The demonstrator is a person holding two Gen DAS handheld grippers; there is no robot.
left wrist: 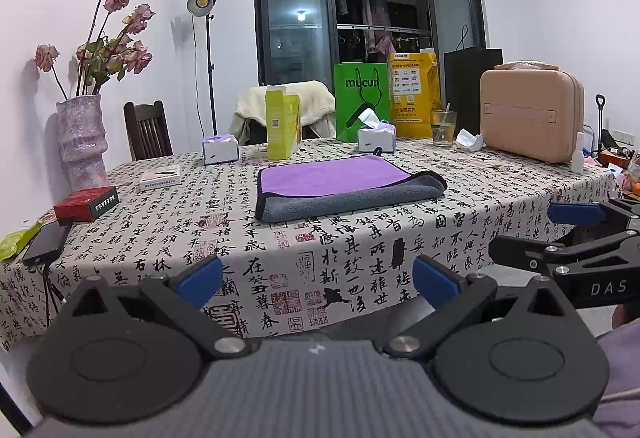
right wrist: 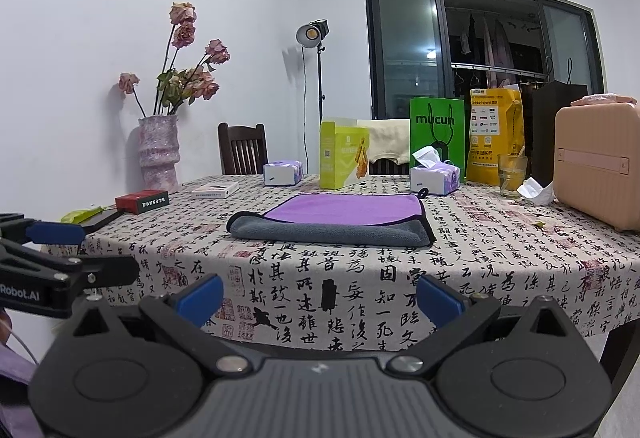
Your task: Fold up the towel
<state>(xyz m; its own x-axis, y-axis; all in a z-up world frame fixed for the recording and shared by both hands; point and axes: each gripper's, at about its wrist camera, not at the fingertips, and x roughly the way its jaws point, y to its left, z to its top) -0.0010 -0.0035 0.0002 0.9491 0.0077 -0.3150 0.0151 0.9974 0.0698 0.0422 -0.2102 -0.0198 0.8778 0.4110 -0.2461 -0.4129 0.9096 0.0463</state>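
A purple and grey towel (left wrist: 344, 184) lies folded over on the table with the calligraphy cloth (left wrist: 360, 250); its grey underside shows along the near edge. It also shows in the right wrist view (right wrist: 336, 218). My left gripper (left wrist: 318, 280) is open and empty, held off the table's near edge, well short of the towel. My right gripper (right wrist: 320, 296) is open and empty too, also in front of the table edge. Each gripper shows at the side of the other's view, the right one (left wrist: 576, 234) and the left one (right wrist: 60, 250).
Behind the towel stand two tissue boxes (left wrist: 376, 138), a yellow-green carton (left wrist: 282, 126), a green bag (left wrist: 362, 100), a yellow bag (left wrist: 414, 94), a glass (left wrist: 443, 128) and a pink case (left wrist: 530, 114). A vase (left wrist: 82, 138), red box (left wrist: 86, 203) and phone (left wrist: 46, 242) sit at left.
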